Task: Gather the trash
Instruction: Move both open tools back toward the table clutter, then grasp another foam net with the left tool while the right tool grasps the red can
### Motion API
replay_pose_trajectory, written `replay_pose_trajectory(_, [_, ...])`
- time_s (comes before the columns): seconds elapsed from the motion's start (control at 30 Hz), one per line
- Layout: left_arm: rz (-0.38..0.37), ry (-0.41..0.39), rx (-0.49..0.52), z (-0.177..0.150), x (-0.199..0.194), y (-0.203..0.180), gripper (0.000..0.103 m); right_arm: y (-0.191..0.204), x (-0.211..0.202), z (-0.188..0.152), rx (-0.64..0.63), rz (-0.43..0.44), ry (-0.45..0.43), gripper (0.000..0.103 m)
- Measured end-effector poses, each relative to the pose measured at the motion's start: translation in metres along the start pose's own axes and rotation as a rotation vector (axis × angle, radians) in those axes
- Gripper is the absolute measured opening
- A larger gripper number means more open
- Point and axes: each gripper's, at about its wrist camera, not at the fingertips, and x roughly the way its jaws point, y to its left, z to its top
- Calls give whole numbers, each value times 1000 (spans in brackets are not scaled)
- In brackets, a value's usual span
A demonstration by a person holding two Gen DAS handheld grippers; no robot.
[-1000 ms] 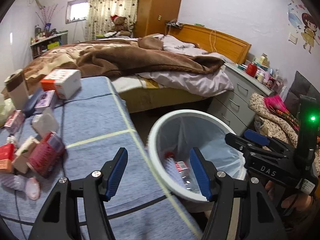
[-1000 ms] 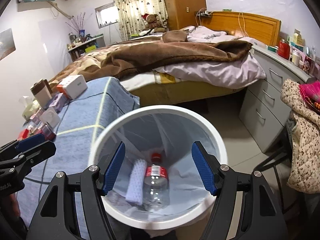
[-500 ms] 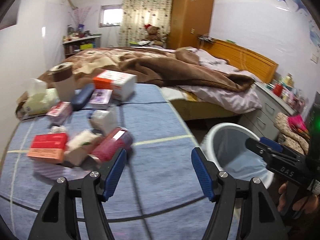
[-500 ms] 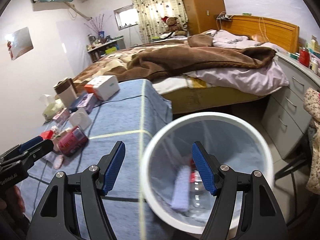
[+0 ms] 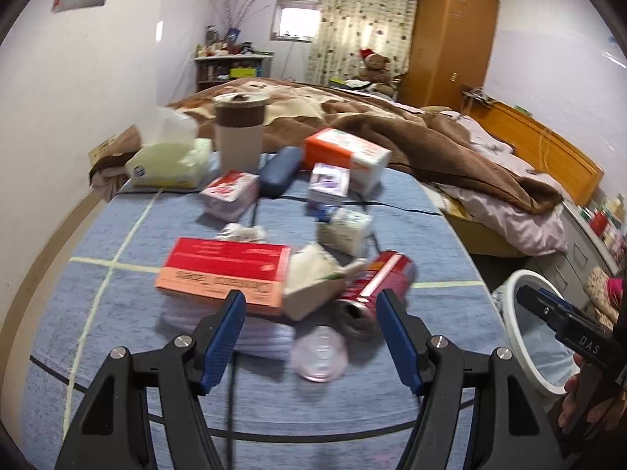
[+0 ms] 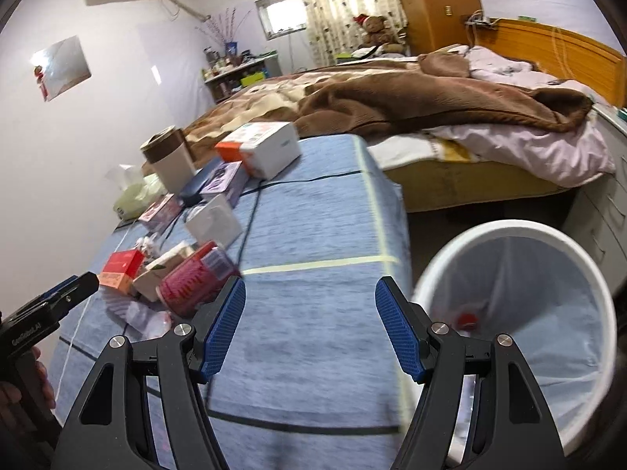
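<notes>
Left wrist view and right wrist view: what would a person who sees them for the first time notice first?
First, the clutter on the blue table: a red and orange box, a red can lying on its side beside it, and a white and orange box further back. Next, the white trash bin on the floor at the table's right edge. The left gripper hangs open before the pile, and the right gripper is open over bare cloth.

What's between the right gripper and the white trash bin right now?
Nothing: in the right wrist view the right gripper hangs open over bare blue cloth, and the white trash bin stands just off the table edge.
</notes>
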Motion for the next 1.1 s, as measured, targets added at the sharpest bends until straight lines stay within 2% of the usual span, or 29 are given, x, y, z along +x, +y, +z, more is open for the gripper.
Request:
replay_pose_trajectory(0.23, [32,36,-85,-5,14,41,71,30,21,5,-42,25,37,71])
replay_pose_trajectory(0.33, [-2,36,-133,-7,18,54,71,42,35,7,-55,32,60,71])
replay_pose_trajectory(0.43, [1,85,-155,-8,31,63,71,53,49,9,-57,45,88,70])
replay_pose_trajectory(0.63, [-45,162,-196,-14,55,69,71,65,73,11,-38,54,139,71])
replay_pose_trajectory(0.93, [-33,200,-242,-10,76,75,71,74,92,18,9,86,178,71])
replay_pose_trajectory(1.1, [-32,237,-284,-7,90,83,71,77,96,21,41,64,185,71])
